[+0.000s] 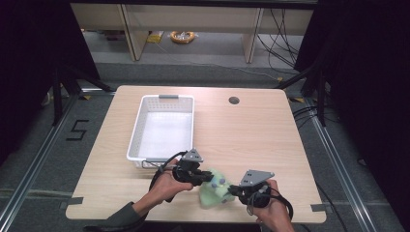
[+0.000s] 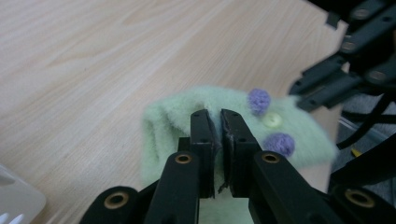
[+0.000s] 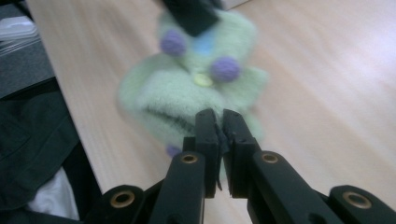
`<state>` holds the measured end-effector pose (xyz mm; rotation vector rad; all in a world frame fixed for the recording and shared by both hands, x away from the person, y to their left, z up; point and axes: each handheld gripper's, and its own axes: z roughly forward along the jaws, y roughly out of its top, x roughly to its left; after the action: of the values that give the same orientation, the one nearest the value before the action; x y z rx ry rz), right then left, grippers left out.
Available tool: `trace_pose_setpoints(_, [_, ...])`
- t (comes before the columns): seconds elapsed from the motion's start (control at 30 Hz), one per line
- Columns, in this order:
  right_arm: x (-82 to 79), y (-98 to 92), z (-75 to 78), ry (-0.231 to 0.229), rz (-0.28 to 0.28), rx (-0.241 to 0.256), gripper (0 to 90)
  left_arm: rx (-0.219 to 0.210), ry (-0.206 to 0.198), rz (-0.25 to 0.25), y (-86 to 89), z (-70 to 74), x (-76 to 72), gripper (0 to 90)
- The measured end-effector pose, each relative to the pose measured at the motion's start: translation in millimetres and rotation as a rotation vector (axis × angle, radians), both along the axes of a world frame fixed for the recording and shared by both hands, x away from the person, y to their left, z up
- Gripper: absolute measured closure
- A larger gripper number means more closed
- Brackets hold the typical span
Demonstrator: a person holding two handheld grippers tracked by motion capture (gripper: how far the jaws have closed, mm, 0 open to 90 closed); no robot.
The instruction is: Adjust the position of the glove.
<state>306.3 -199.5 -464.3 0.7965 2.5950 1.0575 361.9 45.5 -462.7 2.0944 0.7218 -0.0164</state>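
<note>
A fuzzy light-green sock (image 1: 214,187) with purple pom-poms and a yellow button lies near the table's front edge, held between both grippers. My left gripper (image 1: 209,178) is shut on one edge of the green sock (image 2: 243,135), thin fabric pinched between its jaws. My right gripper (image 1: 233,189) is shut on the opposite edge of the sock (image 3: 187,93), which bunches ahead of its jaws. In the left gripper view the right gripper (image 2: 308,95) comes in from the upper right. A person's hands hold both grippers from the bottom of the high view.
A white plastic basket (image 1: 164,126) with nothing in it stands left of centre, just behind my left hand. A round cable hole (image 1: 234,100) sits at the table's back. The wooden table (image 1: 256,140) has bare surface to the right and behind.
</note>
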Motion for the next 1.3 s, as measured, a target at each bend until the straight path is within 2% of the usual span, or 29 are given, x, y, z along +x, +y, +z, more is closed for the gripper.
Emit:
trace_pose_setpoints(0.1, [1.6, -4.9, 5.6, -0.012, -0.020, -0.015, 86.4, -0.012, -0.003, 0.002, -0.1, 4.8, -6.3, 83.7])
trace_pose_setpoints(0.13, [4.3, -8.0, 8.5, -0.026, -0.032, -0.010, 86.6, -0.029, -0.011, 0.007, -1.8, 7.3, -14.7, 83.7])
trace_pose_setpoints(0.2, [6.0, -8.8, 9.2, -0.035, -0.030, -0.015, 86.6, -0.037, -0.012, 0.006, -2.5, 6.7, -18.6, 83.7])
trace_pose_setpoints(0.23, [6.9, -8.6, 9.7, -0.023, -0.032, -0.024, 86.7, -0.035, -0.014, 0.018, -2.8, 6.0, -21.1, 83.6])
trace_pose_setpoints(0.3, [10.5, -7.5, 6.5, -0.053, -0.018, -0.025, 86.8, -0.043, -0.014, 0.026, -2.7, 2.3, -25.6, 83.7])
trace_pose_setpoints(0.33, [12.0, -7.9, 6.3, -0.040, -0.006, -0.042, 86.8, -0.046, -0.015, 0.043, -2.6, -0.5, -27.9, 83.6])
trace_pose_setpoints(0.43, [19.0, -5.9, 0.7, -0.048, 0.027, -0.041, 86.8, -0.061, 0.005, 0.063, -0.5, -7.9, -32.9, 83.6])
trace_pose_setpoints(0.47, [21.3, -6.0, 0.5, -0.042, 0.051, -0.063, 86.8, -0.063, 0.017, 0.073, -0.3, -10.3, -34.7, 83.5])
trace_pose_setpoints(0.5, [23.7, -4.6, -2.3, -0.059, 0.057, -0.051, 86.8, -0.063, 0.011, 0.081, 0.2, -12.4, -35.9, 83.4])
trace_pose_setpoints(0.53, [27.6, -4.2, -4.0, -0.044, 0.077, -0.063, 86.8, -0.068, 0.024, 0.077, 0.9, -15.9, -37.2, 83.2])
trace_pose_setpoints(0.6, [29.5, -4.1, -5.5, -0.047, 0.087, -0.059, 86.7, -0.064, 0.022, 0.074, 0.9, -18.0, -38.5, 83.0])
trace_pose_setpoints(0.63, [31.1, -4.0, -6.6, -0.026, 0.089, -0.066, 86.7, -0.074, 0.032, 0.084, 0.0, -19.8, -39.9, 82.7])
trace_pose_setpoints(0.67, [32.9, -4.3, -8.7, -0.027, 0.096, -0.064, 86.7, -0.066, 0.035, 0.084, 0.3, -21.0, -40.4, 82.5])
trace_pose_setpoints(0.77, [34.5, -4.9, -14.4, 0.001, 0.070, -0.039, 85.0, -0.071, 0.042, 0.085, -0.6, -26.0, -41.8, 81.0])
trace_pose_setpoints(0.83, [35.4, -7.1, -15.1, 0.008, 0.067, -0.047, 83.0, -0.065, 0.042, 0.097, -2.0, -27.8, -43.3, 80.2])
trace_pose_setpoints(0.87, [33.8, -7.0, -16.3, 0.028, 0.030, -0.028, 80.9, -0.071, 0.043, 0.095, -2.1, -28.2, -43.4, 80.2])
trace_pose_setpoints(0.9, [34.4, -8.8, -15.5, 0.027, 0.028, -0.037, 79.0, -0.068, 0.041, 0.097, -2.2, -28.0, -44.3, 80.2])
trace_pose_setpoints(0.93, [32.3, -10.2, -16.5, 0.054, -0.024, -0.007, 73.9, -0.071, 0.040, 0.098, -2.7, -28.3, -44.6, 80.2])
trace_pose_setpoints(1.0, [32.6, -12.3, -16.0, 0.053, -0.034, 0.006, 73.1, -0.074, 0.038, 0.102, -3.5, -28.8, -44.9, 80.2])
trace_pose_setpoints(1.03, [28.2, -16.0, -12.0, 0.074, -0.088, 0.015, 70.1, -0.071, 0.040, 0.099, -3.1, -28.7, -44.9, 80.2])
trace_pose_setpoints(1.07, [25.8, -18.4, -9.9, 0.076, -0.107, 0.044, 69.2, -0.065, 0.038, 0.096, -2.5, -28.6, -44.9, 80.2])
trace_pose_setpoints(1.1, [21.4, -21.4, -5.8, 0.113, -0.135, 0.063, 68.1, -0.070, 0.032, 0.103, -3.1, -29.1, -45.2, 80.2])
trace_pose_setpoints(1.17, [14.3, -23.1, -2.8, 0.137, -0.171, 0.093, 65.7, -0.068, 0.036, 0.097, -2.2, -28.3, -44.8, 80.1])
trace_pose_setpoints(1.2, [4.9, -22.2, -4.9, 0.179, -0.175, 0.133, 64.7, -0.073, 0.030, 0.107, -2.5, -28.4, -44.9, 80.0])
trace_pose_setpoints(1.23, [4.9, -22.2, -4.9, 0.179, -0.175, 0.133, 64.7, -0.073, 0.030, 0.107, -2.5, -28.4, -44.9, 79.8])
trace_pose_setpoints(1.27, [-2.2, -17.6, -11.6, 0.219, -0.172, 0.138, 64.2, -0.072, 0.026, 0.109, -2.2, -28.1, -44.9, 79.8])
trace_pose_setpoints(1.3, [-2.2, -17.6, -11.6, 0.219, -0.172, 0.138, 64.2, -0.072, 0.025, 0.108, -2.2, -28.1, -44.9, 79.8])
